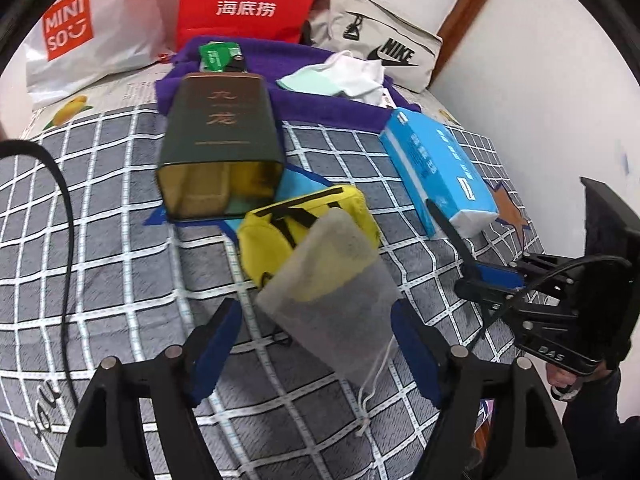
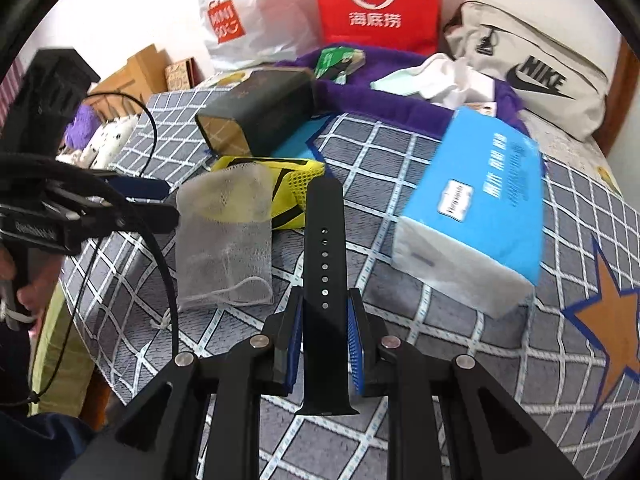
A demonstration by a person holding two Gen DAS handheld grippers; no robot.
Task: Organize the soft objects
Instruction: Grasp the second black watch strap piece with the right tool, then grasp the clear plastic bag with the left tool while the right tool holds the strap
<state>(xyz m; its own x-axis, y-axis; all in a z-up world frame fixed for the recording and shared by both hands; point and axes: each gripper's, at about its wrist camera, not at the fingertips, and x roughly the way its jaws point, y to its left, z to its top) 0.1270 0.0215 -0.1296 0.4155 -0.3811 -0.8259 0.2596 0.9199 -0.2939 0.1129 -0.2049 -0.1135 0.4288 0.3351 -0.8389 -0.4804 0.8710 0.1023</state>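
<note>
A translucent mesh drawstring pouch (image 1: pixel 328 300) lies on the checked bedspread, partly over a yellow mesh bag (image 1: pixel 272 240). My left gripper (image 1: pixel 316 350) is open and straddles the pouch's near end. Its right pad is at the pouch's edge and its left pad stands apart. In the right wrist view the pouch (image 2: pixel 224 236) and yellow bag (image 2: pixel 296 184) sit left of centre, with the left gripper (image 2: pixel 160 200) beside them. My right gripper (image 2: pixel 325 300) is shut on a black perforated watch strap (image 2: pixel 324 256) that stands up between the pads. It also shows as the right gripper (image 1: pixel 480 280) with the strap (image 1: pixel 448 228).
A dark green tin (image 1: pixel 220 136) lies on its side, open end toward me. A blue tissue pack (image 1: pixel 436 172) lies to the right. Behind are a purple towel (image 1: pixel 320 104), white cloths (image 1: pixel 352 76), a Nike bag (image 1: pixel 384 44), a red bag (image 1: pixel 248 0) and a Miniso bag (image 1: pixel 88 32). A black cable (image 1: pixel 68 240) loops on the left.
</note>
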